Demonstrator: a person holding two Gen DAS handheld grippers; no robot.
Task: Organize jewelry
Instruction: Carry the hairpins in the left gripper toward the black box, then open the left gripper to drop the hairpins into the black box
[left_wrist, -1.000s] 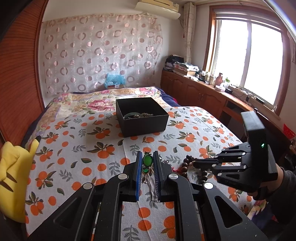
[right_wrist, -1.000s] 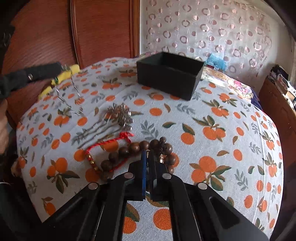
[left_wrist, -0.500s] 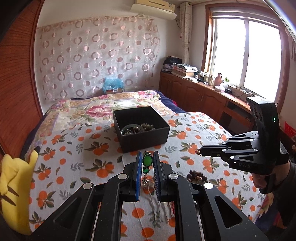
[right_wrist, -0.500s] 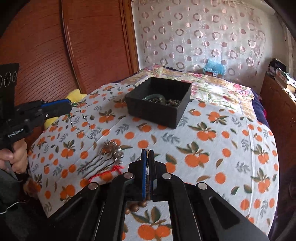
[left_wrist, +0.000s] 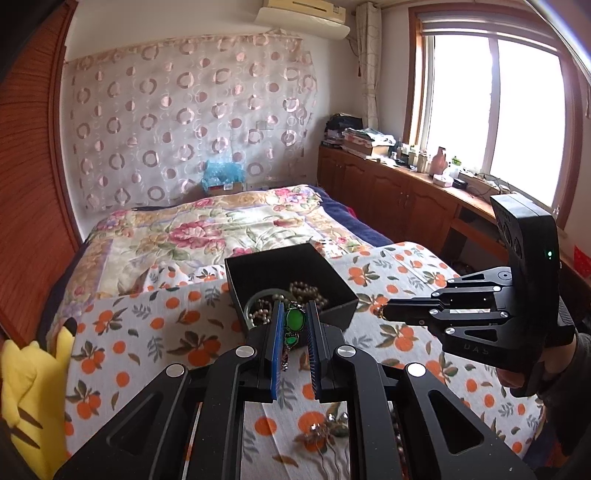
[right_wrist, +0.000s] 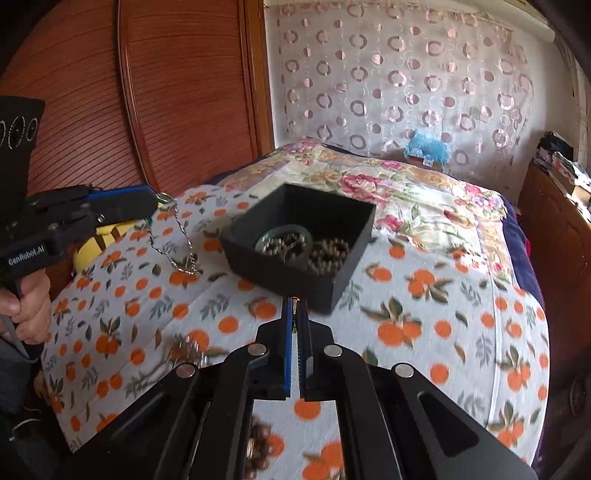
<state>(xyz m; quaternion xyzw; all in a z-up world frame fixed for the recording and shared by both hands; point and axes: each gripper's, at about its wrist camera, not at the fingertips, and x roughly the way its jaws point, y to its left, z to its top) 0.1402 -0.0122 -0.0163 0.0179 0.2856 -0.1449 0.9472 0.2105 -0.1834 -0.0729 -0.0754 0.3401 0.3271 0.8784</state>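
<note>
A black open box (left_wrist: 334, 282) (right_wrist: 354, 218) sits on the orange-print bedspread and holds a green bangle and bead strands. My left gripper (left_wrist: 293, 321) is shut on a green-stone pendant necklace (left_wrist: 293, 319); its silver chain (right_wrist: 177, 236) hangs down near the box's front left. My right gripper (right_wrist: 295, 310) is shut on a brown wooden bead bracelet (right_wrist: 258, 454), which hangs below the fingers, just in front of the box. It shows in the left wrist view (left_wrist: 384, 312) at the box's right.
A silver flower hairpin (left_wrist: 325, 432) (right_wrist: 188, 350) lies on the bedspread (right_wrist: 443, 332) near me. A yellow plush toy (left_wrist: 26, 398) lies at the left edge. A wooden headboard is at left, and cabinets under the window at right.
Both grippers have lifted off the bedspread and moved forward to the black box, each carrying its piece. The bead bracelet left the bedspread with my right gripper.
</note>
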